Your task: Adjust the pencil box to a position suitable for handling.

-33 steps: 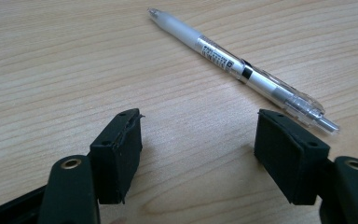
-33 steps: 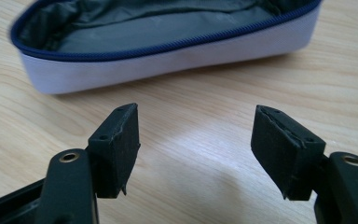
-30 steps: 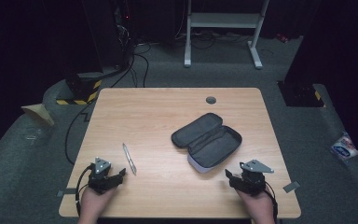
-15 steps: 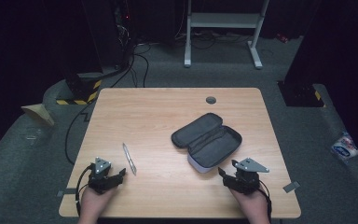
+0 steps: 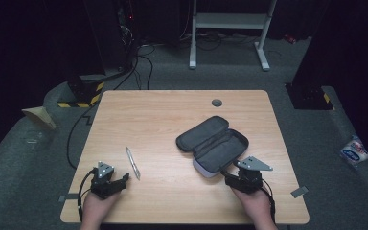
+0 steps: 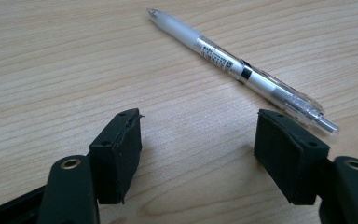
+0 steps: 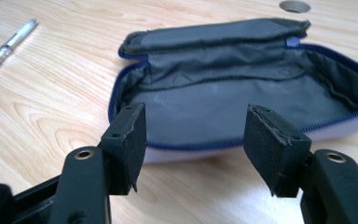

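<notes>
A white pen [image 5: 132, 163] [image 6: 242, 70] lies on the wooden table [image 5: 163, 120], just beyond and to the right of my left gripper [image 5: 122, 178] [image 6: 205, 149], which stands open with nothing between its jaws. An open dark pencil case [image 5: 213, 143] [image 7: 242, 98] with a blue zip lies right of the table's middle, its lid folded back. My right gripper [image 5: 226, 173] [image 7: 193, 144] hovers just in front of the case's near rim. Its jaws have just been closing and stand open, with the case's edge beyond them and nothing pressed. In the right gripper view the pen [image 7: 7, 46] lies at far left.
A round cable hole [image 5: 216, 102] [image 7: 294, 5] sits near the table's far edge. Beyond the table are cables on the floor [image 5: 139, 62], a white stand's legs [image 5: 225, 43] and a yellow-and-black striped block [image 5: 76, 96]. A white packet [image 5: 353, 149] lies on the floor at right.
My right gripper has moved left and forward, up to the case's near rim, with its jaws narrowing. The left gripper, pen and case have stayed put.
</notes>
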`<state>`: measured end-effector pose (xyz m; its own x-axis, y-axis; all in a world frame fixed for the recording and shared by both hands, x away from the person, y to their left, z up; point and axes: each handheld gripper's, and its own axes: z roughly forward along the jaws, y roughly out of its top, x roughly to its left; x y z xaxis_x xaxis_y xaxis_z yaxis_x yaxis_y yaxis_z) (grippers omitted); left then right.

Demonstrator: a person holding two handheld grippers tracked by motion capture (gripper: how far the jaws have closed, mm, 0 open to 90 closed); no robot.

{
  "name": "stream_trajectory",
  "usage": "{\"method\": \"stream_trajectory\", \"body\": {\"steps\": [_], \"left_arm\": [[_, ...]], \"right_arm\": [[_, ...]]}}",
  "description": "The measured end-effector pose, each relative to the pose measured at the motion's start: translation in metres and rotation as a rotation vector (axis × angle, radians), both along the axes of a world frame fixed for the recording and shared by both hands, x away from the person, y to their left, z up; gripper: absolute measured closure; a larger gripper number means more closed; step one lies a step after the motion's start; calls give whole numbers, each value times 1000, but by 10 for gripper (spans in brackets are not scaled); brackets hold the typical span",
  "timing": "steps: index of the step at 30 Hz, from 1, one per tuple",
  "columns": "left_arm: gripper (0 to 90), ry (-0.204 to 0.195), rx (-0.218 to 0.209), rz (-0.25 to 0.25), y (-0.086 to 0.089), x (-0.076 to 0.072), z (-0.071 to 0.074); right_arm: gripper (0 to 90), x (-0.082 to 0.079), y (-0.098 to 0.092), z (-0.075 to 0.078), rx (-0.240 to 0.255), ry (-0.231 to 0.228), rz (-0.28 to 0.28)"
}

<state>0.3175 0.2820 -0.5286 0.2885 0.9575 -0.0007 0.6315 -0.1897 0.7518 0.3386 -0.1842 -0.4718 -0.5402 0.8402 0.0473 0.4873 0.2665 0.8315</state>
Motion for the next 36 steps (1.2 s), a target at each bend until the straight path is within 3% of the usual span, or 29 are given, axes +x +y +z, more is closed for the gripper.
{"method": "stream_trajectory", "body": {"steps": [8,13,15,17,24,36], "left_arm": [[321,0,-3,0,0,0,0],[320,-2,-3,1,0,0,0],[319,-1,-2,-1,0,0,0],[319,-1,0,-3,0,0,0],[319,-3,1,-5,0,0,0],[320,-6,2,-3,0,0,0]], "right_arm": [[394,14,19,15,1,-29,29],[352,18,27,21,6,-38,50],[344,15,28,17,20,-42,52],[322,14,32,10,6,-10,74],[390,3,36,-6,-6,40,102],[518,0,48,-16,-46,52,146]]}}
